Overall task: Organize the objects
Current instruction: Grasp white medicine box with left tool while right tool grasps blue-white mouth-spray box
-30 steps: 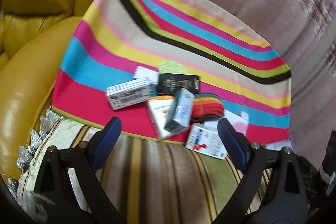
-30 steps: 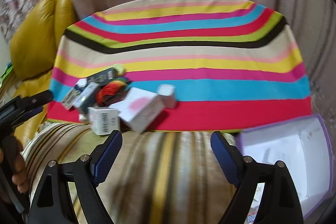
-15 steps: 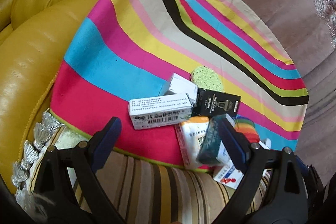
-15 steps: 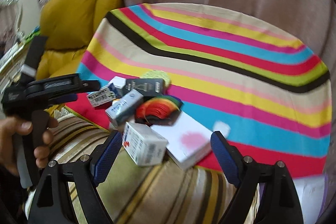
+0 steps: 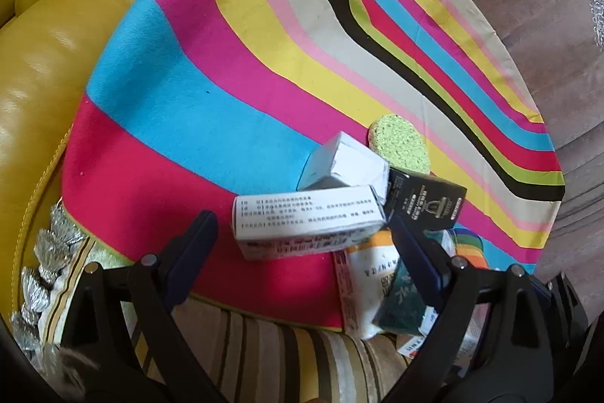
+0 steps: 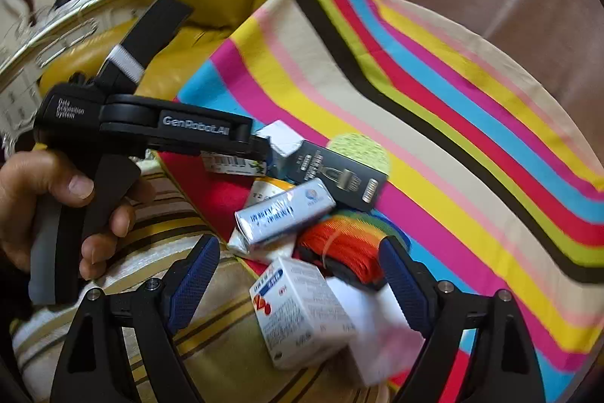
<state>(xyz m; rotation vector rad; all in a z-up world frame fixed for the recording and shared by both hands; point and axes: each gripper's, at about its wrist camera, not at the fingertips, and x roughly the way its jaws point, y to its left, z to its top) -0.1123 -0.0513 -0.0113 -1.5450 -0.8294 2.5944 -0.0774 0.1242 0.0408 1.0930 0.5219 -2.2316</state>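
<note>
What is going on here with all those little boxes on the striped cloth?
A person is sorting a heap of small boxes on a striped cloth, with a gripper in each hand. The left gripper hovers with open jaws around a long white box. The right gripper, also open, hovers over a white box with red and blue print. Nothing is gripped yet.

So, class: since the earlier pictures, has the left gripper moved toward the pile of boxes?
Yes. In the right wrist view the left gripper now reaches the white box on the striped cloth; earlier it hung back over the yellow sofa's edge.
</note>
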